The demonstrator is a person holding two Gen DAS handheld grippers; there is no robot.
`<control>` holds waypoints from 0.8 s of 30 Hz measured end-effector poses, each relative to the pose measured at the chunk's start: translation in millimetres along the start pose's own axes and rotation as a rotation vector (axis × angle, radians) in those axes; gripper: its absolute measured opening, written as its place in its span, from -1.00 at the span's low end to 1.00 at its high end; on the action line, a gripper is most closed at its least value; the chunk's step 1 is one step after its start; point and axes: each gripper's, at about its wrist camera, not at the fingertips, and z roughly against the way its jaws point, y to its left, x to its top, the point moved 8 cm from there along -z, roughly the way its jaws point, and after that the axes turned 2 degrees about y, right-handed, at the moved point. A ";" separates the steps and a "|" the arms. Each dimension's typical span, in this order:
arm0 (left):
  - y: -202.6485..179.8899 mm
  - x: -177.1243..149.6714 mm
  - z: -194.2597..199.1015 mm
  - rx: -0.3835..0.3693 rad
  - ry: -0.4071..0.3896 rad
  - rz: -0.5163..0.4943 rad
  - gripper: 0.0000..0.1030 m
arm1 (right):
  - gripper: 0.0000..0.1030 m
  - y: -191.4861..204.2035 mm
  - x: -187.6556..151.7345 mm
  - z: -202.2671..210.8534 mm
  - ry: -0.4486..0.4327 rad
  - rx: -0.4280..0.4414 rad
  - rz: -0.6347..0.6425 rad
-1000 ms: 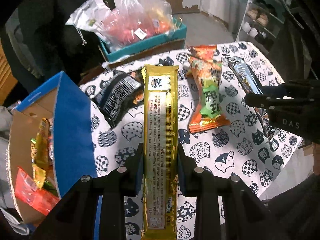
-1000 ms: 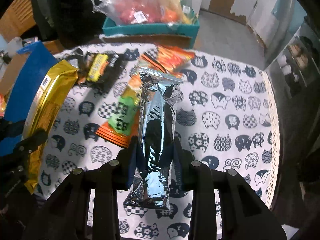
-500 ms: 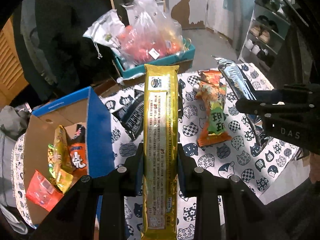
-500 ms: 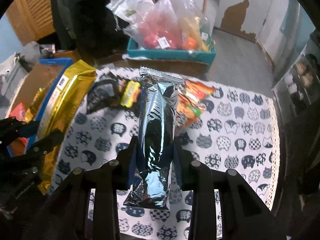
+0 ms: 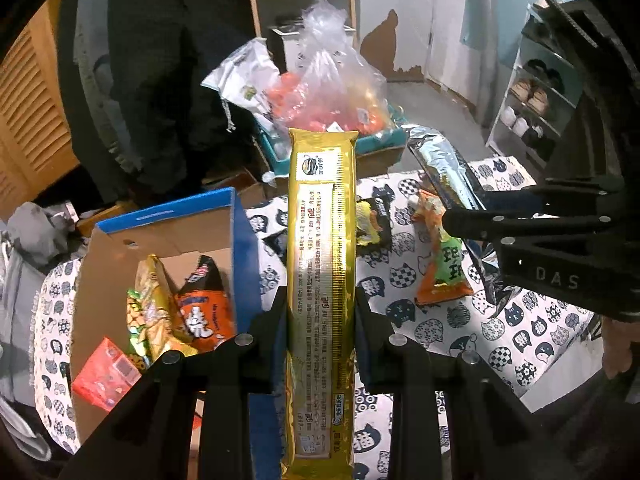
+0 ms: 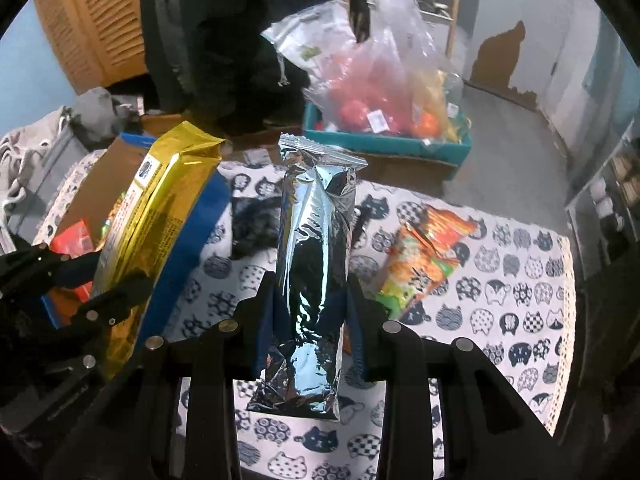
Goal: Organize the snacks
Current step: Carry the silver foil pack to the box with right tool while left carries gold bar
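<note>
Left gripper (image 5: 320,312) clenches gold pack (image 5: 321,240) — right gripper (image 6: 310,304) clenches silver pack (image 6: 314,264).

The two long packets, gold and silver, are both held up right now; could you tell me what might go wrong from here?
1. The gold packet is pinched low, so its long free end may catch the blue wall of the cardboard box.
2. The silver packet is slick foil and might slip from the right gripper.
3. The grippers sit close and could bump.
</note>
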 end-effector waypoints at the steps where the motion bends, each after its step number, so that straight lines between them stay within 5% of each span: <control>1: 3.7 -0.1 1.5 0.003 -0.004 0.005 -0.44 | -0.40 2.9 1.5 -0.4 0.000 0.002 0.004; 24: 133.0 -20.5 7.8 0.072 -0.014 0.226 -0.44 | -0.40 94.1 33.6 -26.2 0.032 0.075 0.111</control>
